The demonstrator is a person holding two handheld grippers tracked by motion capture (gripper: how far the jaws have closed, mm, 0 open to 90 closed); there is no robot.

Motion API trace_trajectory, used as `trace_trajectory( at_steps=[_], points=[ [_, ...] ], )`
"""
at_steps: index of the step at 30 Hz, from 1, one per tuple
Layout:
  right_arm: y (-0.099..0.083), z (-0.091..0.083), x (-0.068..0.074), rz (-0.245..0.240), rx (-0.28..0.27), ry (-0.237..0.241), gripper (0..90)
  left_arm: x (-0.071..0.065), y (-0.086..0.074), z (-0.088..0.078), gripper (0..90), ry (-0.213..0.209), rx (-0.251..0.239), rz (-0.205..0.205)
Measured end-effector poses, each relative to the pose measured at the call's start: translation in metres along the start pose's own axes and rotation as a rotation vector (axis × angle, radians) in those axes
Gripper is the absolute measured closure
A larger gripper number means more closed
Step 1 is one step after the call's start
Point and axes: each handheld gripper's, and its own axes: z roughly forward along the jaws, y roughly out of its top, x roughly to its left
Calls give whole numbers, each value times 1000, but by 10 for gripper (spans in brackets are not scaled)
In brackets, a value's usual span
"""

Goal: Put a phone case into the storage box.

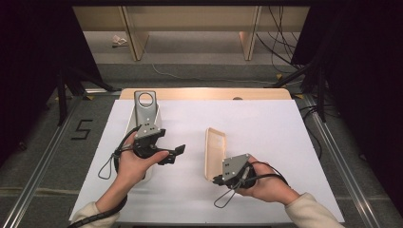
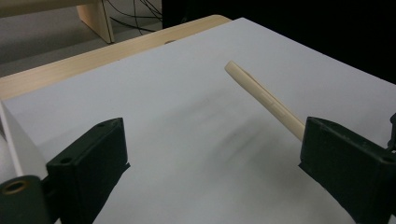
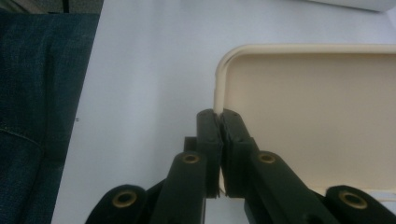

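A cream shallow tray [image 1: 213, 151] stands tilted on its long edge in the middle of the white table sheet [image 1: 266, 133]. My right gripper [image 1: 215, 179] is shut on the tray's near rim. In the right gripper view its jaws [image 3: 220, 119] pinch the rim of the cream tray [image 3: 308, 112] close to a rounded corner. My left gripper [image 1: 175, 155] hovers to the left of the tray, open and with nothing between its fingers. In the left gripper view, the gripper [image 2: 212, 140] faces the tray [image 2: 261, 95] edge-on, a short way off.
A white box [image 1: 130, 121] lies at the left behind my left hand, with a grey metal piece with a round hole [image 1: 145, 105] on it. The table's wooden edge [image 1: 204, 93] runs along the back. A denim-clad leg [image 3: 42, 116] is beside the near table edge.
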Motion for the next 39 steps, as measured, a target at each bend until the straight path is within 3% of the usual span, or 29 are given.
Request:
trace_trajectory(
  at_steps=[22,39],
  points=[
    [2,0,2,-12,-13,-7,881,-25,24,42,102,-60,76,33],
    [4,1,3,-24,-17,-11,880,-31,30,63,141,-64,104,5]
  ],
)
